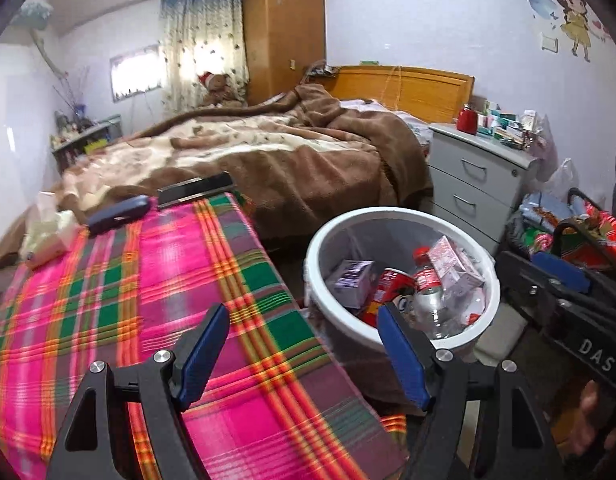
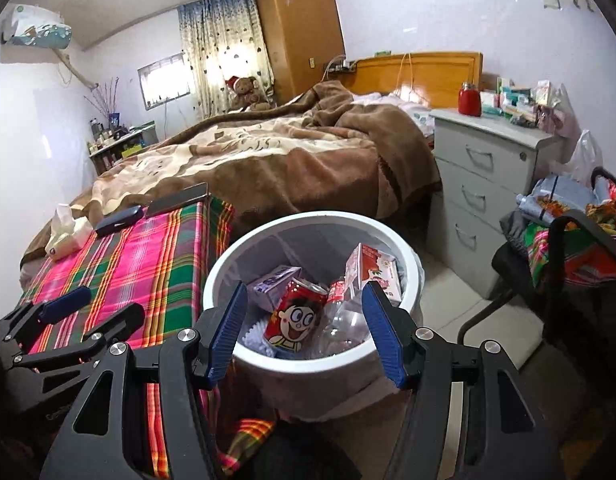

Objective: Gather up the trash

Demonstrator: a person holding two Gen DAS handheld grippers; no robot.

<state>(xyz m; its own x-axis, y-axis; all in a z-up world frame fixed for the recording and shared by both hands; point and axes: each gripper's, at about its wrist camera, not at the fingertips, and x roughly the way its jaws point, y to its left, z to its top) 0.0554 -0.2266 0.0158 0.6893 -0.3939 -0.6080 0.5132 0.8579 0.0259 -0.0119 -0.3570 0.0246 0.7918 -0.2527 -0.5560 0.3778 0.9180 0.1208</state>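
A white round trash bin (image 1: pixel 324 240) (image 2: pixel 228 264) stands on the floor beside the plaid-covered table. It holds a red cartoon can (image 2: pixel 294 318) (image 1: pixel 390 286), a clear plastic bottle (image 1: pixel 430 292) (image 2: pixel 340 312), a purple carton (image 2: pixel 272 284) (image 1: pixel 354 280) and a pink carton (image 2: pixel 378 270) (image 1: pixel 454 262). My left gripper (image 1: pixel 302 324) is open and empty over the table's right edge. My right gripper (image 2: pixel 304 310) is open and empty just above the bin's near rim; it also shows in the left wrist view (image 1: pixel 564 276).
The pink and green plaid cloth (image 1: pixel 120 288) (image 2: pixel 120 256) carries a tissue pack (image 2: pixel 66 234) (image 1: pixel 48 236), a dark blue case (image 1: pixel 118 214) (image 2: pixel 120 220) and a phone (image 2: pixel 178 198) (image 1: pixel 196 190). Behind lie a bed, a grey drawer unit (image 2: pixel 484 176) and a chair with clutter (image 2: pixel 576 240).
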